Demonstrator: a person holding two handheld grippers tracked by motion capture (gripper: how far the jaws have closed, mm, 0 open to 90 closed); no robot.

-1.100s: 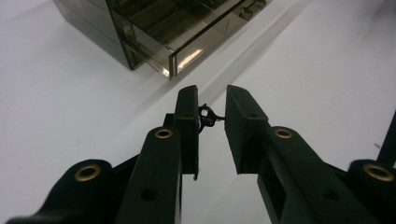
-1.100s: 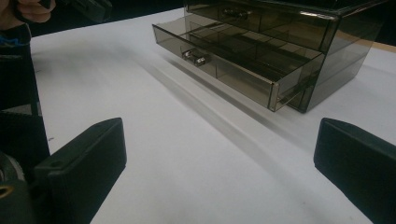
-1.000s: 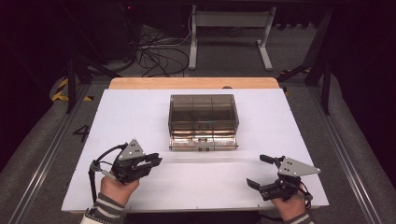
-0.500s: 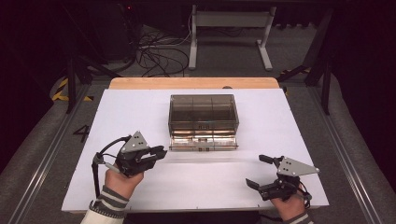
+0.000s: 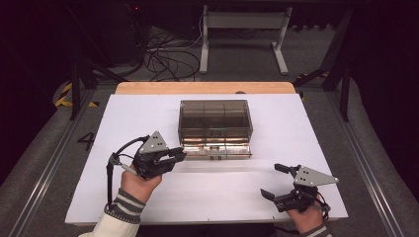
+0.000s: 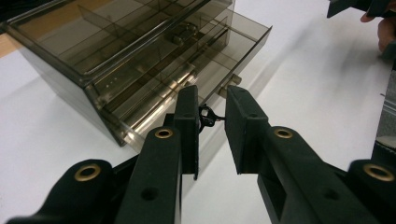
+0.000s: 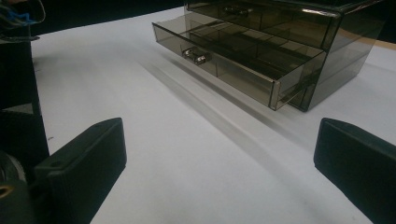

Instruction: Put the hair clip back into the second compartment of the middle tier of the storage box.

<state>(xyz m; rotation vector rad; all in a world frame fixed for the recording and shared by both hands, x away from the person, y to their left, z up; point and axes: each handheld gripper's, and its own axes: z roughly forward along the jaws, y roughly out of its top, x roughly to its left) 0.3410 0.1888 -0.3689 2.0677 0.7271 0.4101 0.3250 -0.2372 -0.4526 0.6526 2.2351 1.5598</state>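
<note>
Since a second ago, your left claw has travelled forward and right from the desk's near-left area and now sits just beside the left front corner of the smoky transparent drawer organizer. Your right claw has kept its place at the near-right.

Left claw: jaws narrowed, a small gap between them. In the left gripper view a small dark object sits in that gap near the tips; what it is cannot be told, nor whether the pads touch it. Your striped sleeve cuff shows at the near edge.

Organizer: stands mid-desk on the white desk, bottom drawer pulled partly out toward you, divided into compartments, with a small metal pull on its front.

Right claw: jaws spread wide, nothing between them, well apart from the organizer.
</note>
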